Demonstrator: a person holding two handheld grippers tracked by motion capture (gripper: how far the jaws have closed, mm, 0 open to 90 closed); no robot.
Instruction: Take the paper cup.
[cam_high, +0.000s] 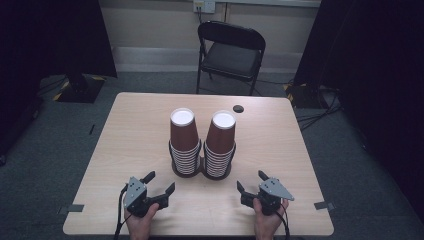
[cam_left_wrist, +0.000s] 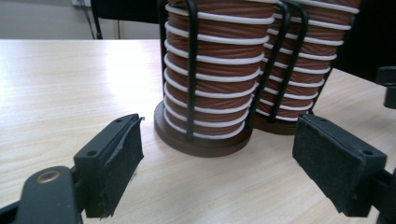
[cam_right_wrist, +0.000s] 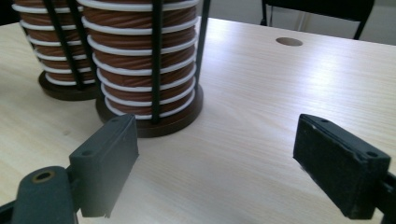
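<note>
Pale wood-grain table (cam_high: 135, 135), grey carpet, black folding chair (cam_high: 231, 50) behind it. Left gripper (cam_high: 161, 182) jaws spread wide, nothing between them, touching nothing; dark rubbery pads (cam_left_wrist: 122, 163), the near one frayed at its edge. Right gripper (cam_high: 251, 181) jaws likewise wide apart and empty, hovering just above the tabletop. Both sit at the near edge, one hand each, pointing toward the cups. Two cup stacks (cam_high: 184, 142) (cam_high: 220, 145) stand mid-table, touching side by side, near the jaws but apart from them. Cups brown, ribbed paper, white rolled rims, upside down. Each stack sits in a black wire holder (cam_left_wrist: 191, 70) on a round dark base (cam_right_wrist: 154, 123). One small dark round hole (cam_high: 238, 108) in the table behind the stacks.
</note>
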